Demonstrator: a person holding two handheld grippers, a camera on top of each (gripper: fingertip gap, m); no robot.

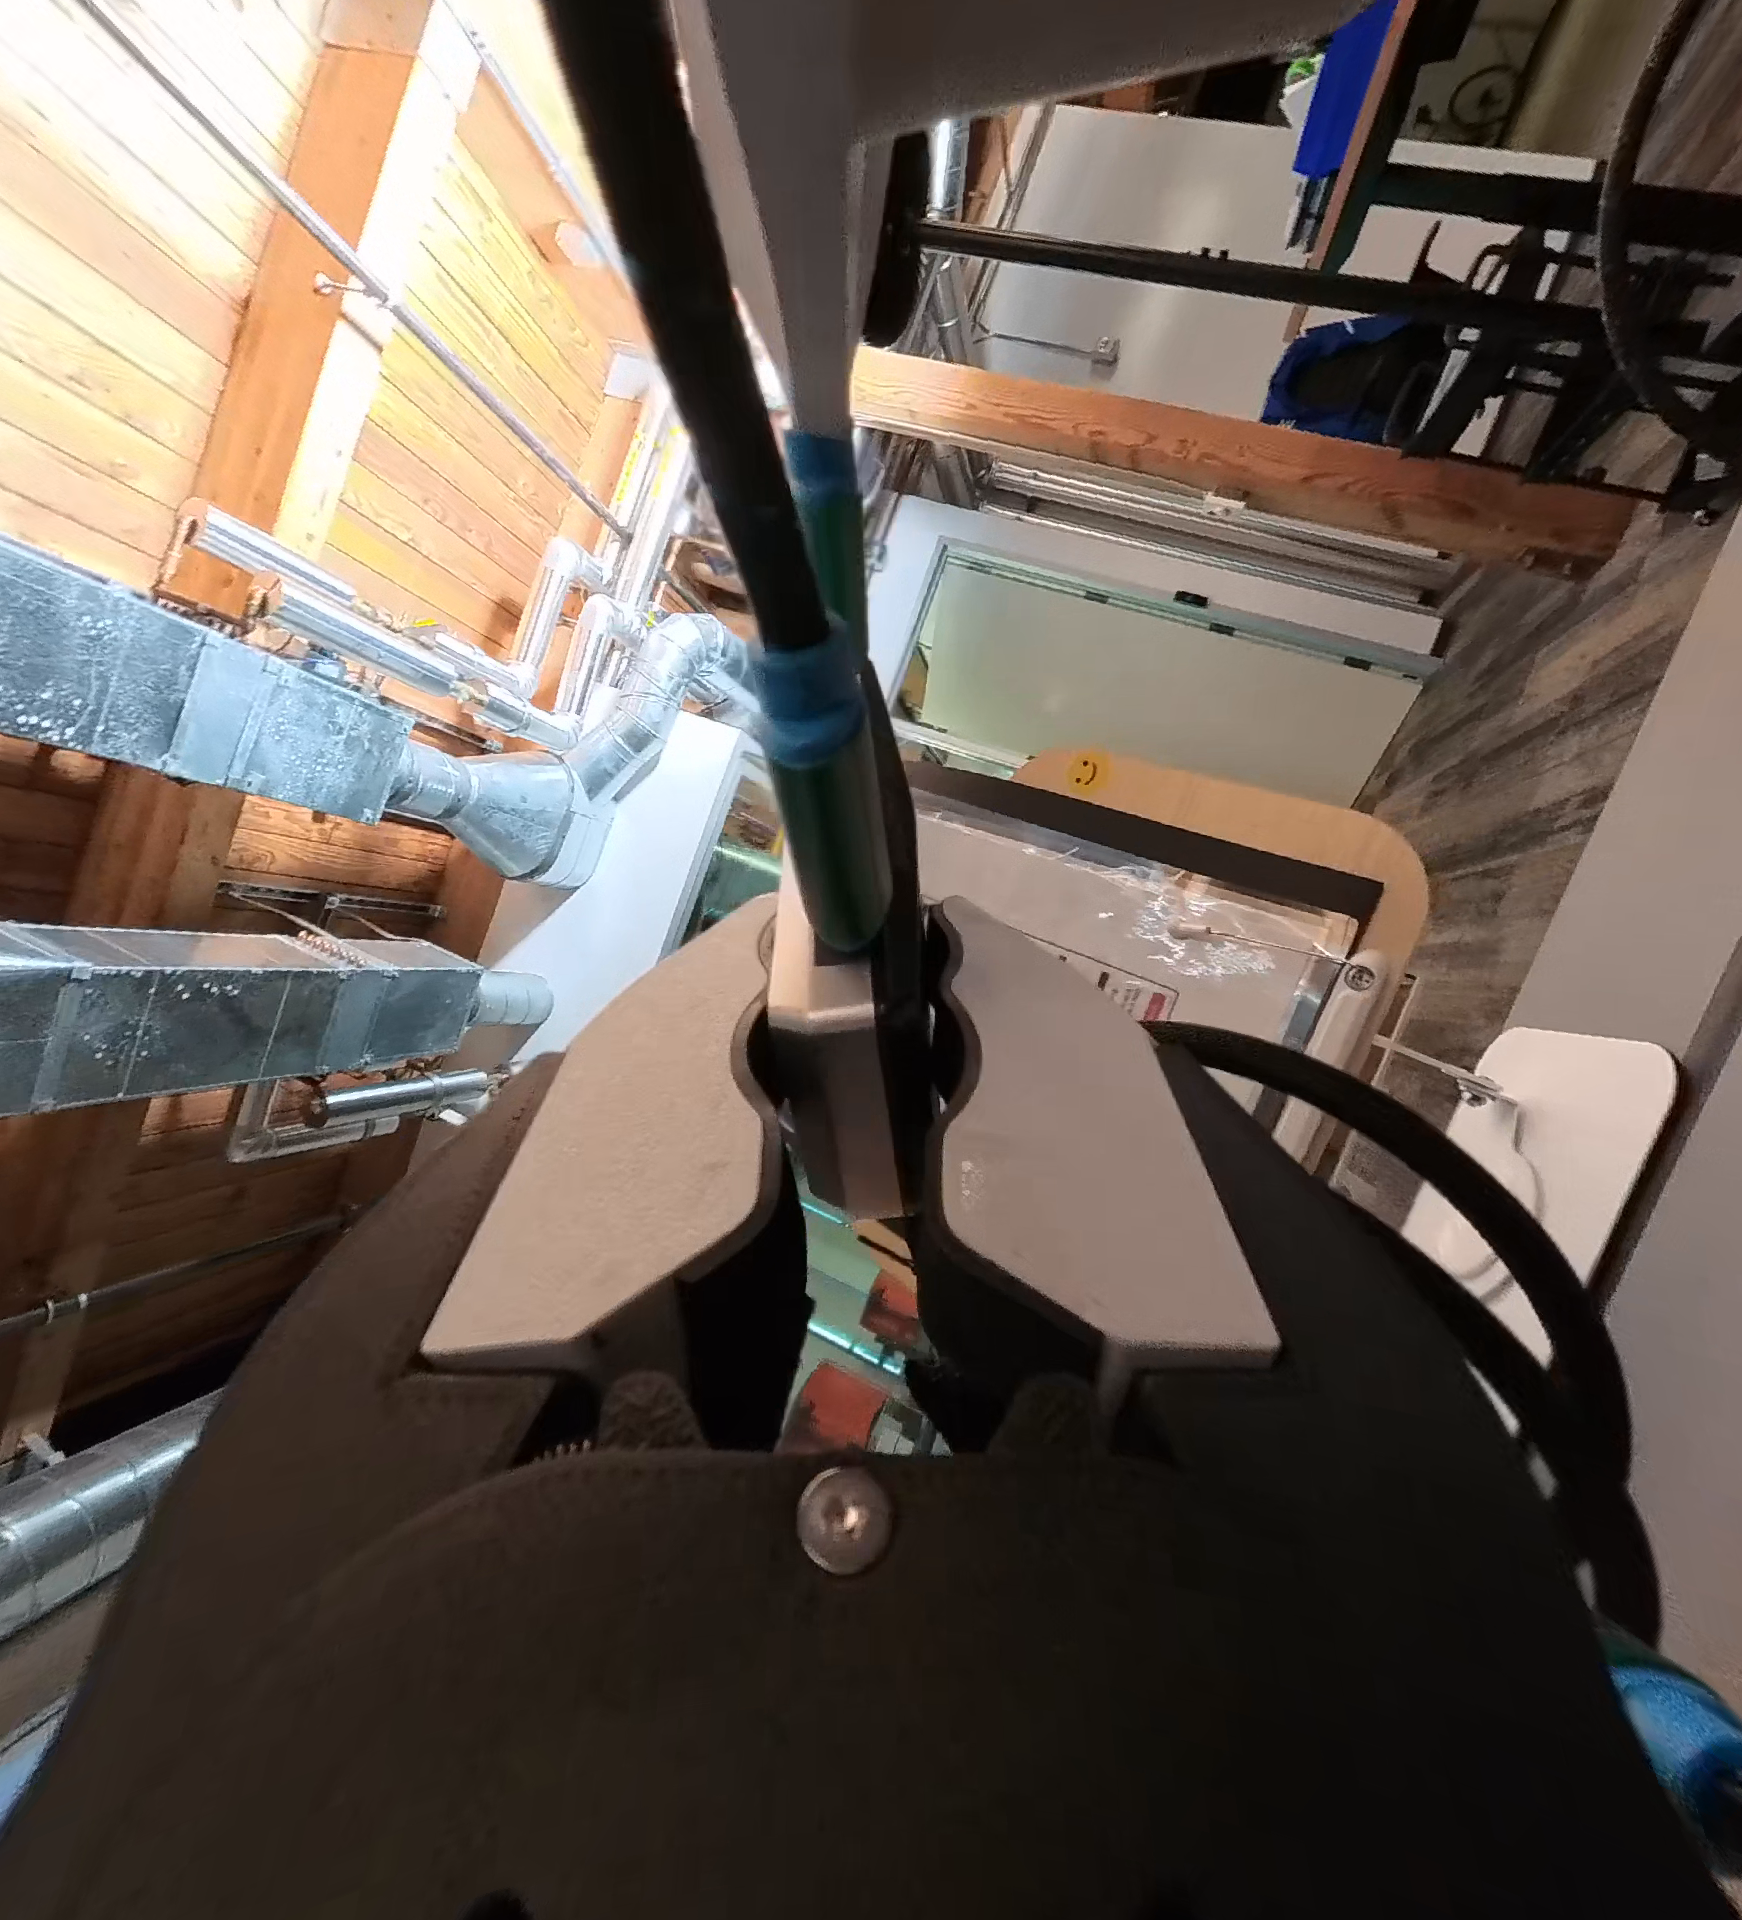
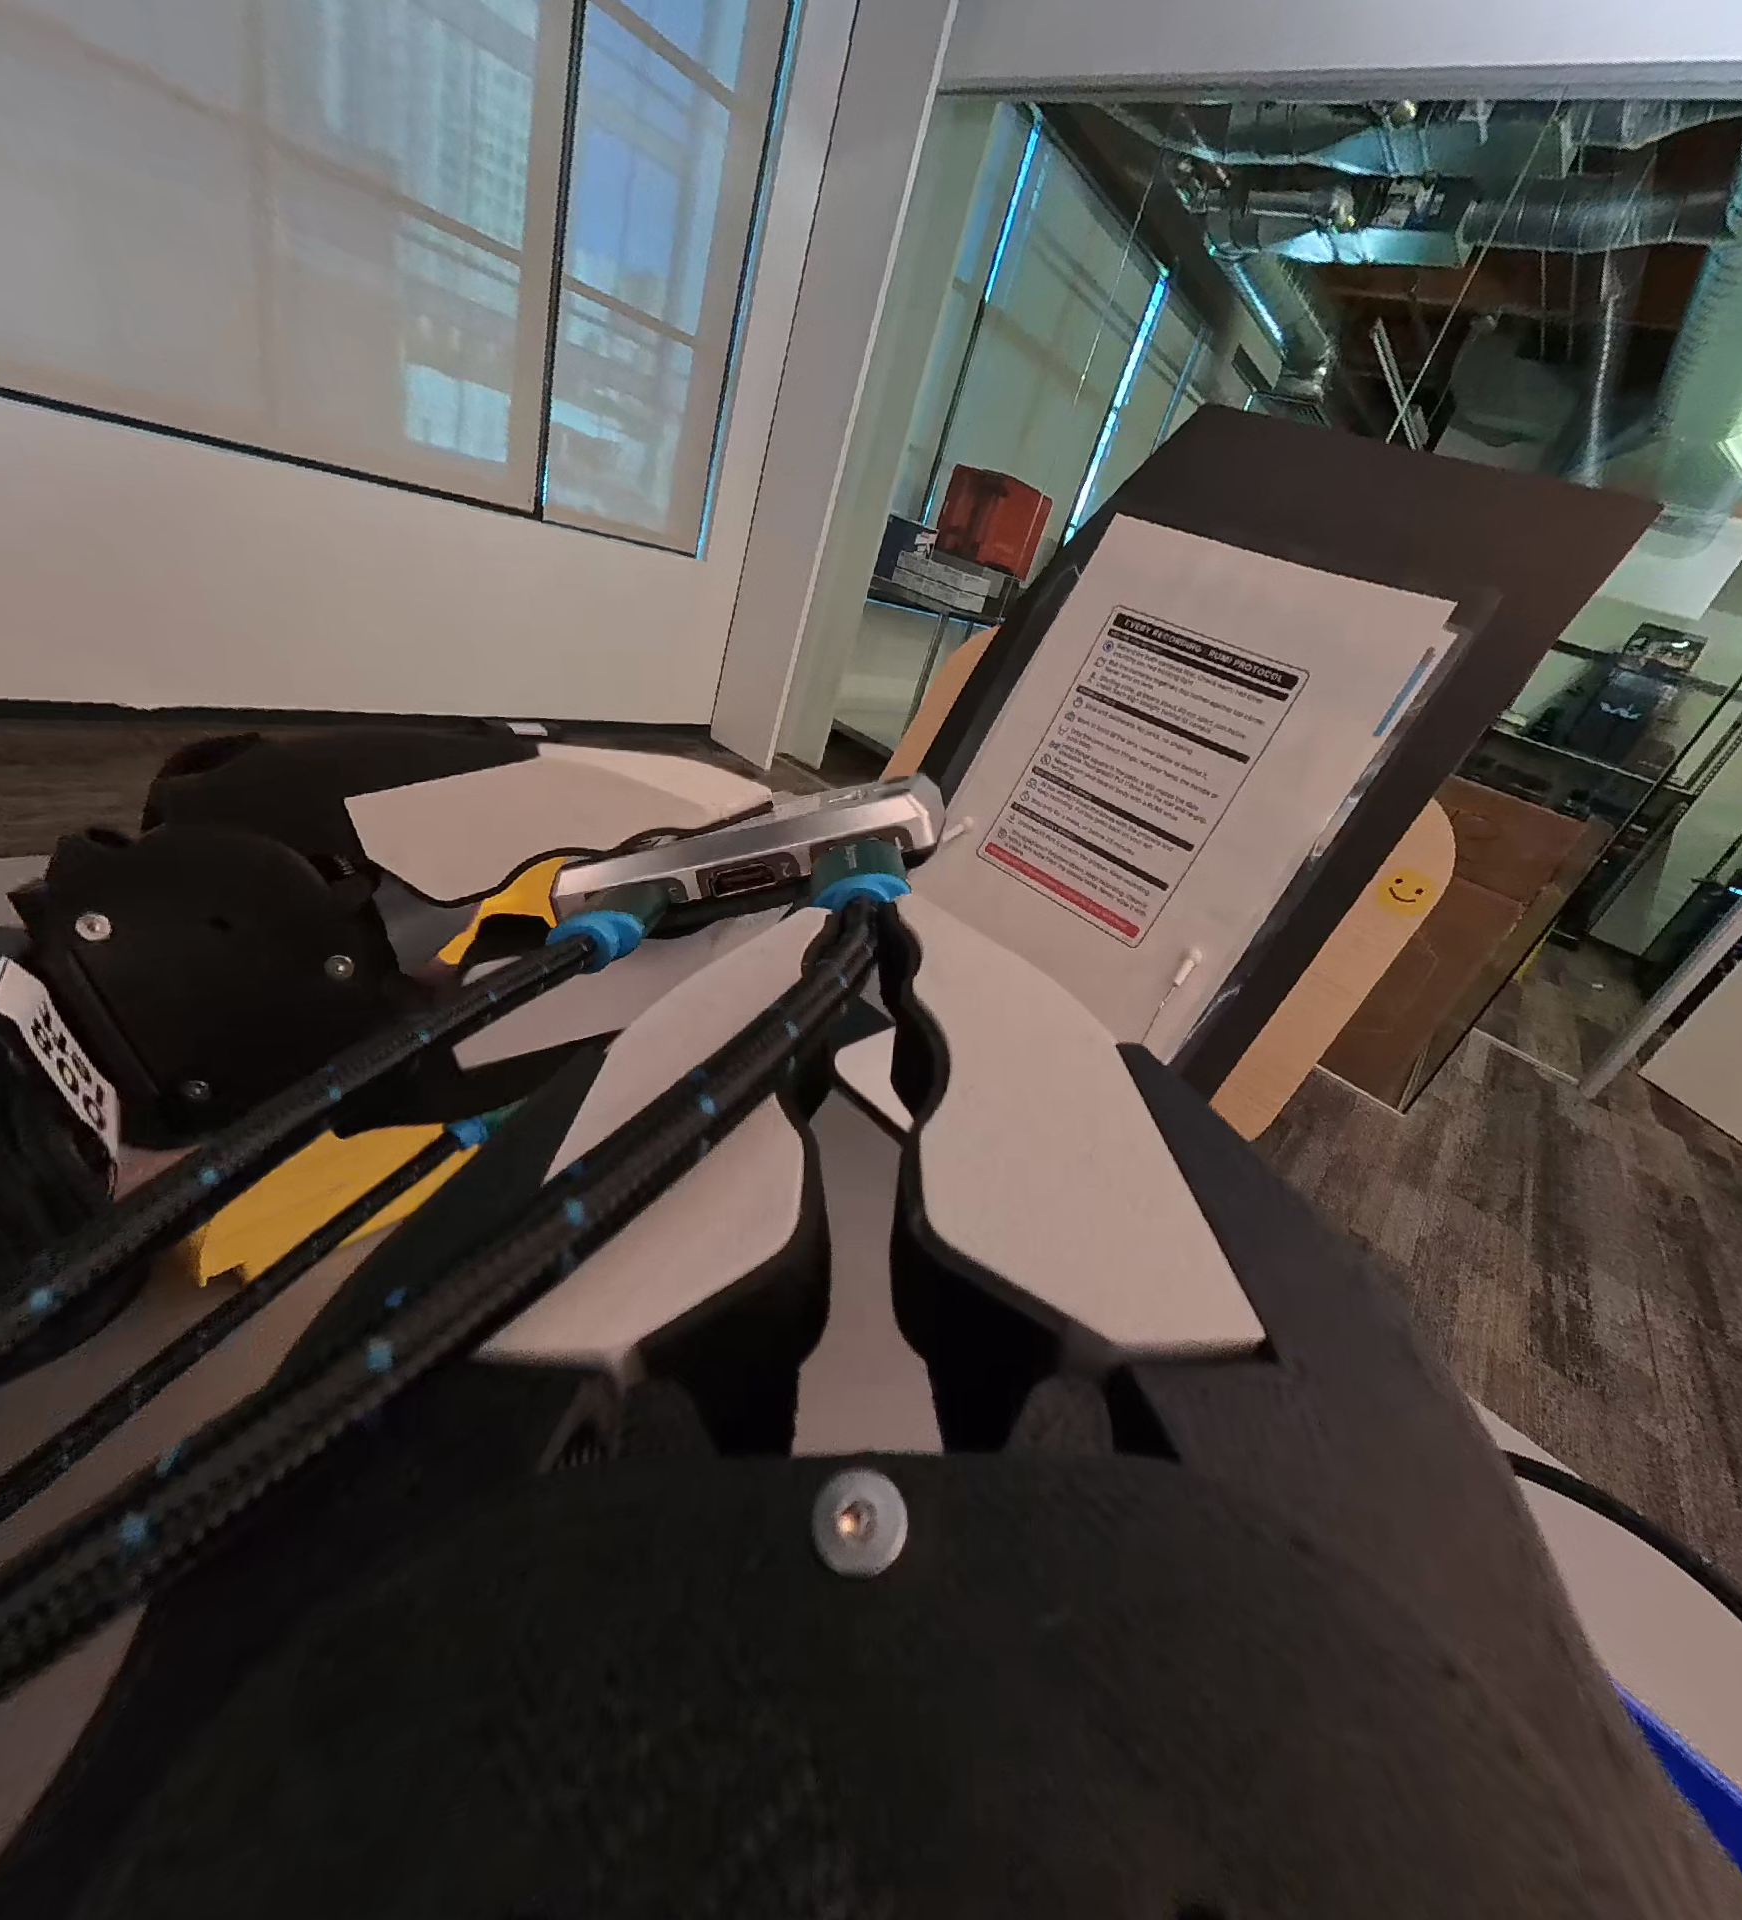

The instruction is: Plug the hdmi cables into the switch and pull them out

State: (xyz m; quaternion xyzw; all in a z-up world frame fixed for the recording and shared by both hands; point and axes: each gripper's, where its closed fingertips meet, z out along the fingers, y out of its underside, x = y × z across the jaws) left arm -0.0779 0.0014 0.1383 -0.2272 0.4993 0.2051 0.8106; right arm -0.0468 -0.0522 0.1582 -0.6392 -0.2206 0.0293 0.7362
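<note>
The silver HDMI switch (image 2: 742, 847) is held off the white table by my left gripper (image 2: 399, 883), which is shut on its left end. In the left wrist view the gripper (image 1: 851, 966) clamps the switch (image 1: 825, 1049), with a green plug (image 1: 831, 831) and its black cable (image 1: 701, 312) running alongside. Two green plugs sit in the switch, left (image 2: 628, 914) and right (image 2: 856, 868); the middle port (image 2: 737, 880) is empty. My right gripper (image 2: 872, 951) is shut on the braided cable (image 2: 638, 1153) just behind the right plug. A third, loose plug (image 2: 477, 1127) lies lower left.
A black board with a printed sheet (image 2: 1210, 748) stands just behind the switch. A yellow piece (image 2: 295, 1205) lies on the round white table (image 2: 638, 779) under the cables. Glass walls and carpeted floor (image 2: 1573, 1247) are to the right. About 7 cm separates my left fingertips from my right.
</note>
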